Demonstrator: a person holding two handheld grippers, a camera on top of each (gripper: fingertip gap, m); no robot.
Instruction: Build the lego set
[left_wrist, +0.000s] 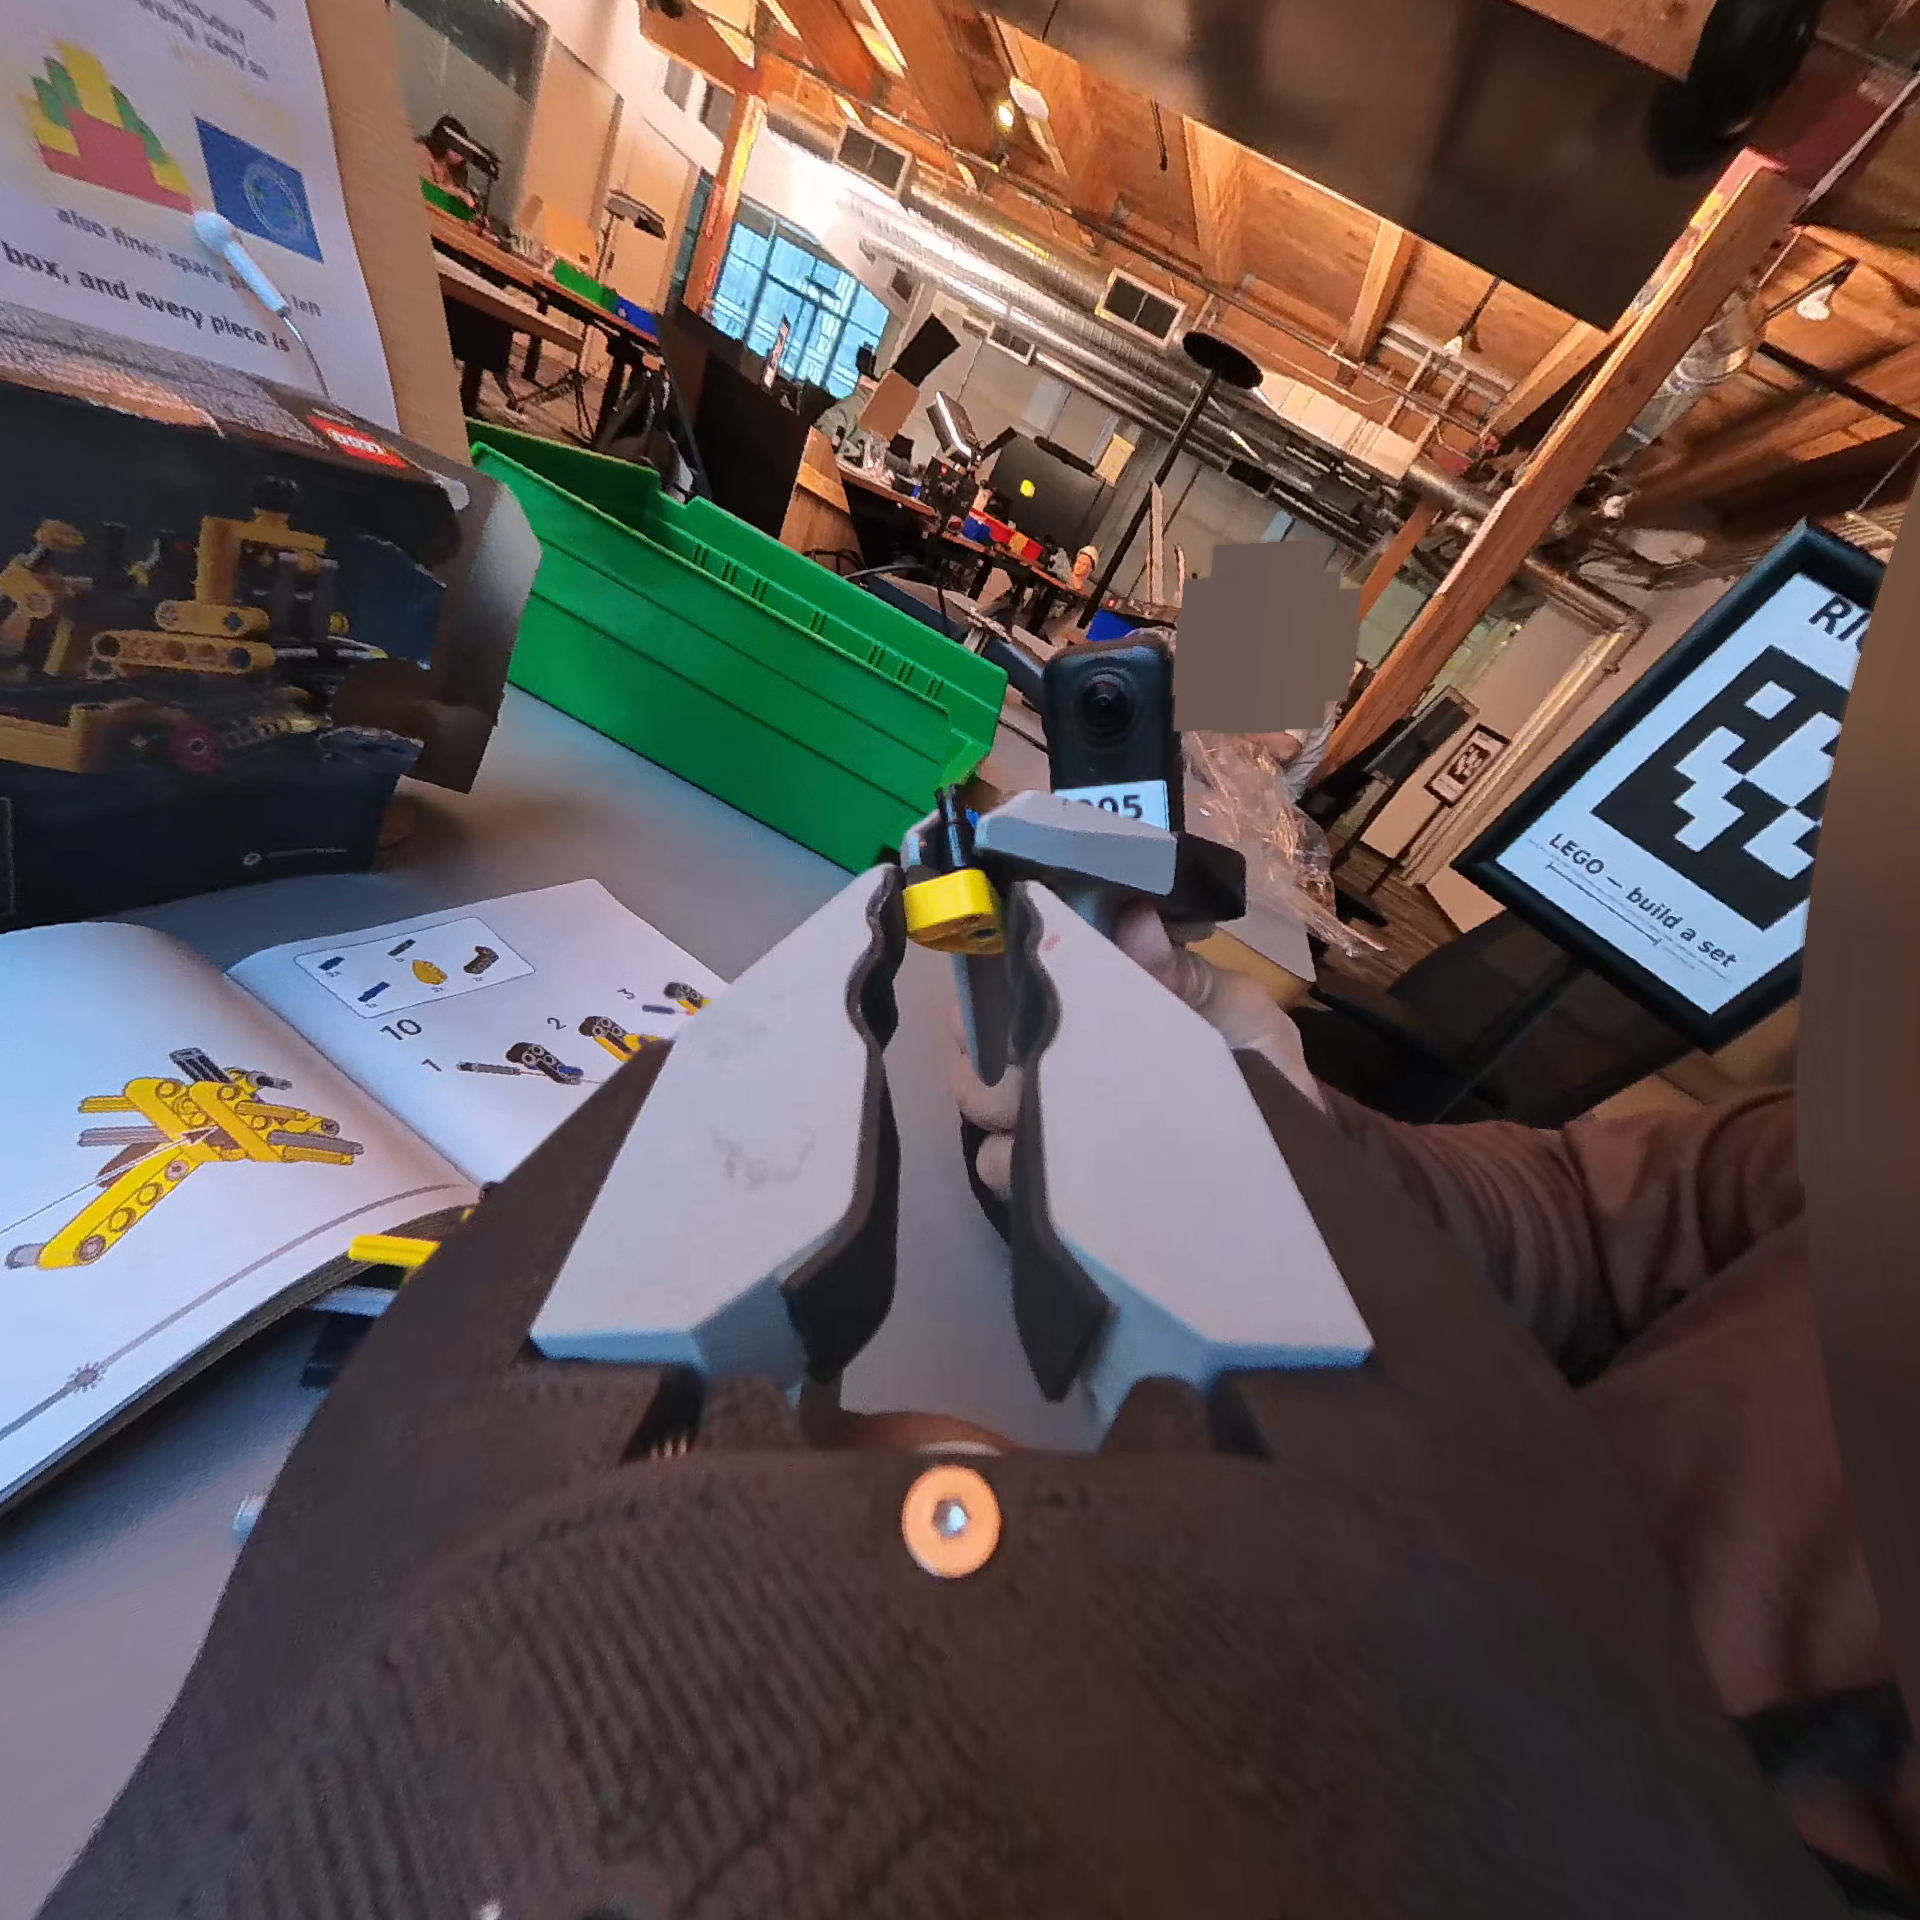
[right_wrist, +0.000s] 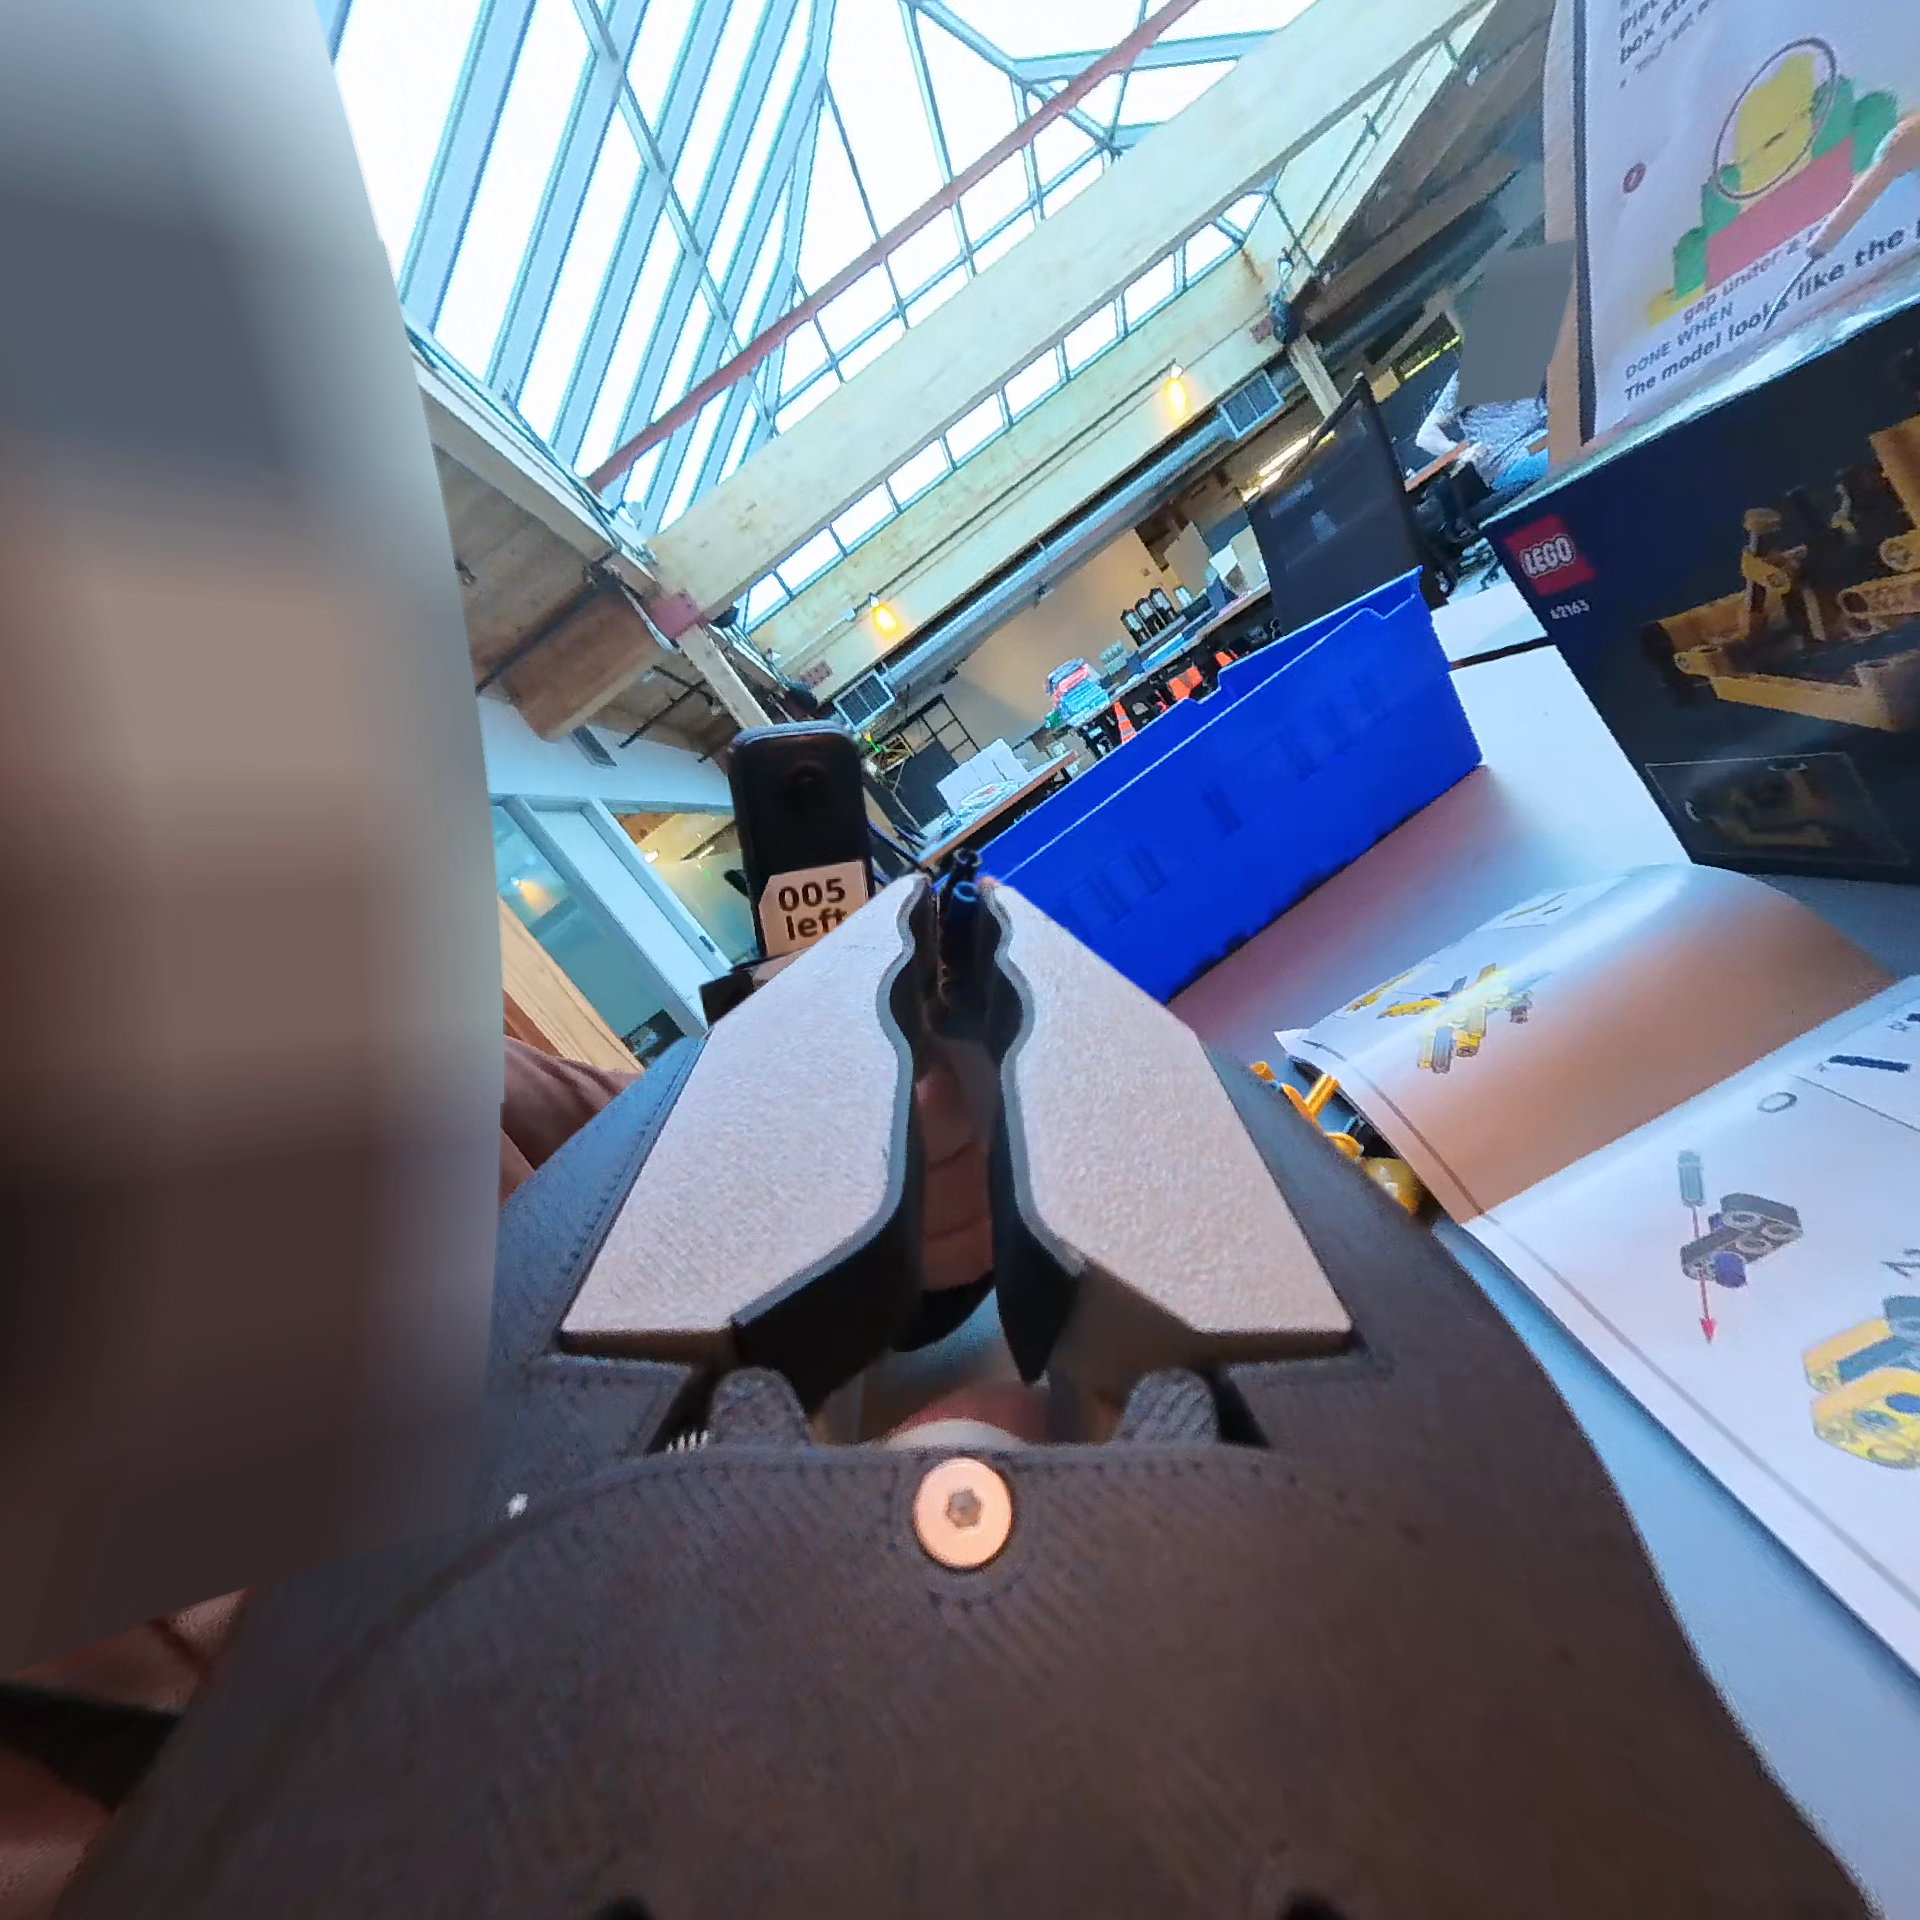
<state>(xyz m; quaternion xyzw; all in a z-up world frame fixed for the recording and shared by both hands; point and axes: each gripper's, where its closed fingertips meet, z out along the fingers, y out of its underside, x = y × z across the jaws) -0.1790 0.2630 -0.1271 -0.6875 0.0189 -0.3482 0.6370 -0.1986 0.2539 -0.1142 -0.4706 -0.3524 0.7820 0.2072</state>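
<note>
Both grippers are raised off the table (left_wrist: 644, 821) and meet tip to tip, so much of the work hides behind their own grey fingers. The left gripper (left_wrist: 951, 914) is closed on a small yellow piece (left_wrist: 951, 912); only its rounded end shows between the tips, the rest is covered. A black pin (left_wrist: 948, 831) stands up out of that piece, its long axis near upright, leaning slightly away from me. The right gripper (left_wrist: 982, 842) comes in from the far side, and just how it meets the pin is hard to make out there.

From the right wrist view, the right gripper (right_wrist: 958, 899) is nearly closed on a thin dark pin with a blue end (right_wrist: 961, 914). The pin runs along the fingers and pokes out past the tips, pointing up and away. Its lower part is lost in the shadow between the pads. Whether the yellow piece sits beyond it I cannot tell from here.

A big blurred patch fills the left of that view. The open booklet (left_wrist: 260, 1122) lies on the table to the left, its near edge cut off. A few yellow parts (right_wrist: 1340, 1138) peek from under its page, half hidden. The set's box (left_wrist: 208, 644) stands behind, with a green bin (left_wrist: 727, 665) beside it and a blue bin (right_wrist: 1247, 790) farther along.
</note>
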